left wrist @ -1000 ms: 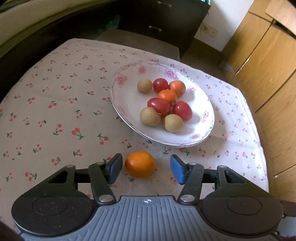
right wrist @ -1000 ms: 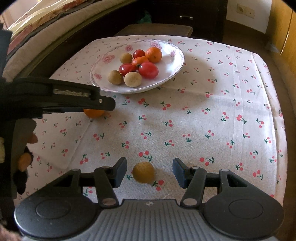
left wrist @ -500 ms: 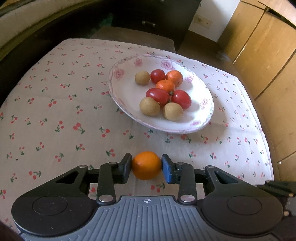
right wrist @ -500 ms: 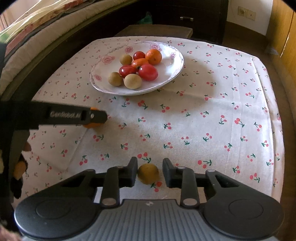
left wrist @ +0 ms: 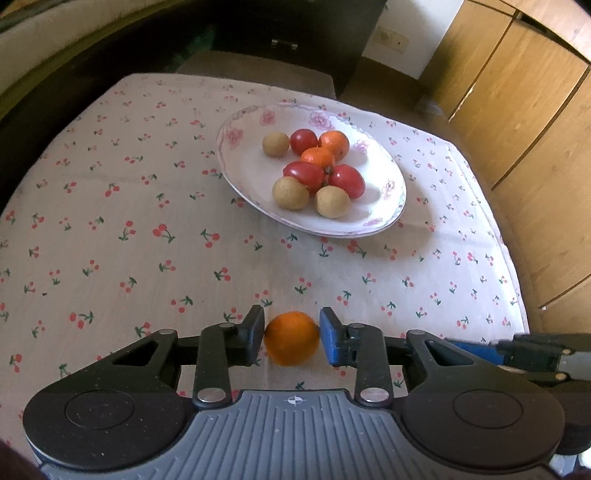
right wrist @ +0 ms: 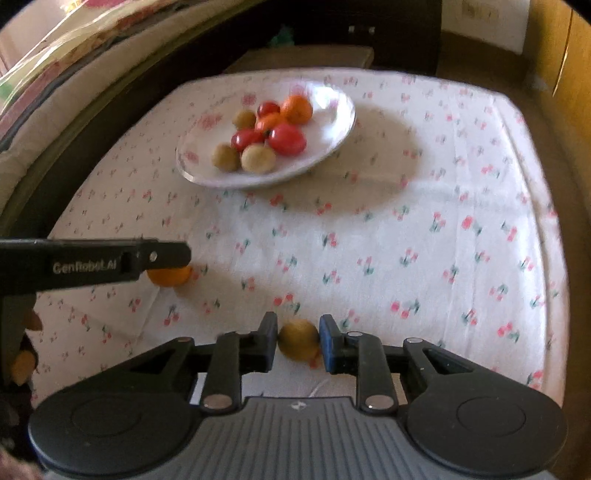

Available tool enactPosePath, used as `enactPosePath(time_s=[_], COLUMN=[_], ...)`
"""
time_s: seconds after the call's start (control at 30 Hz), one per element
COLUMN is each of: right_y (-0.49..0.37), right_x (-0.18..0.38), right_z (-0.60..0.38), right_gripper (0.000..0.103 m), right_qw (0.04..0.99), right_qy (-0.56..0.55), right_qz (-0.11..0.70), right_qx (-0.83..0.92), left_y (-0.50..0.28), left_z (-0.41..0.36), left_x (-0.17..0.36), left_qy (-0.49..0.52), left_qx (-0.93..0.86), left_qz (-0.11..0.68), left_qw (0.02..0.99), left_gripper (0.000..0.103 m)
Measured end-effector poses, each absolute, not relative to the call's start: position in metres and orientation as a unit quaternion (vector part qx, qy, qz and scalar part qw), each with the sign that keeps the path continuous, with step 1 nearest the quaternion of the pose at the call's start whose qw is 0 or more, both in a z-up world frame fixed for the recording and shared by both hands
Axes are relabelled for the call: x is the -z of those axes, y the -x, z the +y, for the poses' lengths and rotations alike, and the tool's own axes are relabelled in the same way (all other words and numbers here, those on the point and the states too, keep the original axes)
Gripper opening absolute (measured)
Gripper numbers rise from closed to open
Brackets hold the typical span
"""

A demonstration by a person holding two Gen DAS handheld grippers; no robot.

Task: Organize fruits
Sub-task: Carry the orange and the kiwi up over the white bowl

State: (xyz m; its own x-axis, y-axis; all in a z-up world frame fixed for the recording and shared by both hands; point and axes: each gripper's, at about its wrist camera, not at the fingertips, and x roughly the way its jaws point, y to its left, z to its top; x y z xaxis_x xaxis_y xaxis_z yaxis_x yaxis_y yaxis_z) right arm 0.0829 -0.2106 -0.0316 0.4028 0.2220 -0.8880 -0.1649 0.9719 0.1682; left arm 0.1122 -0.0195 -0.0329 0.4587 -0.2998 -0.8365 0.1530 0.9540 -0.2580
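Note:
My left gripper [left wrist: 291, 338] is shut on a small orange [left wrist: 291, 338] and holds it above the cherry-print tablecloth. My right gripper [right wrist: 298, 341] is shut on a brown round fruit [right wrist: 298, 339], also off the cloth. A white floral plate [left wrist: 384, 218] farther ahead holds several fruits: red tomatoes, small oranges and brown fruits. In the right wrist view the plate [right wrist: 332, 151] is at the far centre, and the left gripper's finger [right wrist: 110, 260] crosses the left side with the orange [right wrist: 170, 276] under it.
The table's far edge meets a dark cabinet [left wrist: 280, 33] and a stool [left wrist: 255, 72]. Wooden cupboard doors [left wrist: 517, 92] stand to the right. A cushioned bench [right wrist: 55, 92] runs along the left. The right gripper's arm [left wrist: 535, 354] shows at the left view's lower right.
Both grippers closed on their fruits, the left on the orange and the right on the brown fruit. Both have since risen from the cloth, and the plate looks farther away.

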Motion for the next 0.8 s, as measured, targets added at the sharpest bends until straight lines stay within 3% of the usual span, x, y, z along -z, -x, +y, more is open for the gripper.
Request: enactPosePath(time_s=[0.8], right_y=[-0.080], right_x=[0.020], right_z=[-0.204], right_gripper=[0.025], right_qw=[0.855], right_qy=[-0.011], right_qz=[0.506], right_qx=[-0.108], left_y=[-0.101], left_z=[-0.032], left_x=[0.026], left_qy=[0.059], left_qx=[0.151], left_qz=[0.489], left_qw=[0.857], left_gripper=[0.041])
